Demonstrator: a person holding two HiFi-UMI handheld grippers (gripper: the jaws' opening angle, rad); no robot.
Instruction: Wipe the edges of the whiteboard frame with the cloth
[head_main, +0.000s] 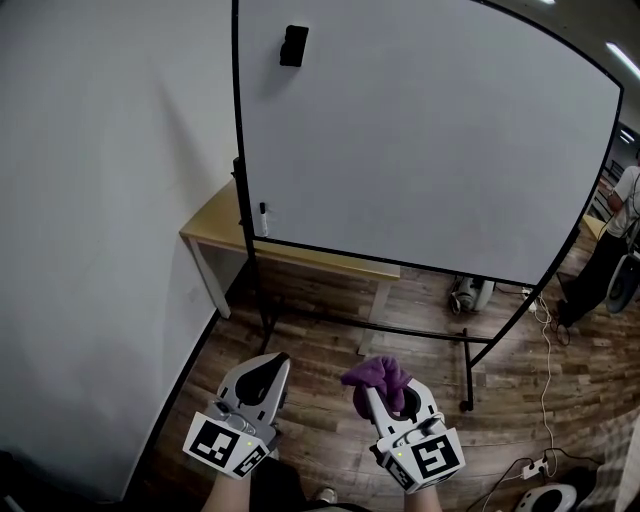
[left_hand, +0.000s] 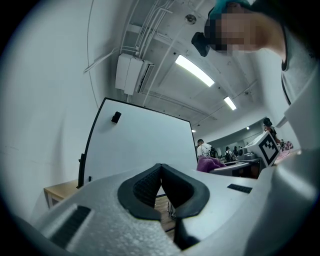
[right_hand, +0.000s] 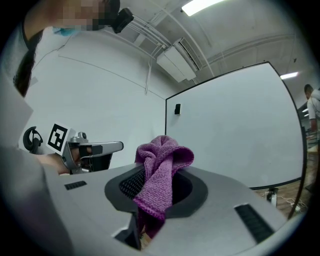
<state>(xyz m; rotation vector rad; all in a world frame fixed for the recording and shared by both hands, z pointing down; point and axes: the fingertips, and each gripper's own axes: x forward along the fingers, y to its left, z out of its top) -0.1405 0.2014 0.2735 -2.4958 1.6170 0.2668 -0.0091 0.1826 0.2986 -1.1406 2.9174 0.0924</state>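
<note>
- Whiteboard (head_main: 430, 140): large, white, on a wheeled stand, upright on the wooden floor (head_main: 320, 345), well ahead of both claws. A small black block (head_main: 293, 45) sticks near its upper left corner.
- Frame (head_main: 236, 100): thin, black, running round the board's edges. Nothing touches it.
- Cloth (right_hand: 160, 165): purple, bunched, pinched in the right claw (right_hand: 157, 187). A fold bulges above the claw's tips and a tail hangs below the pads. It is held low, apart from the board.
- Left claw (left_hand: 161, 185): pads pressed together at the tips, nothing between them. It sits just beside the right claw.
- Bench (head_main: 215, 228): light wood, behind the board's lower left corner, against the white wall (head_main: 100, 200).
</note>
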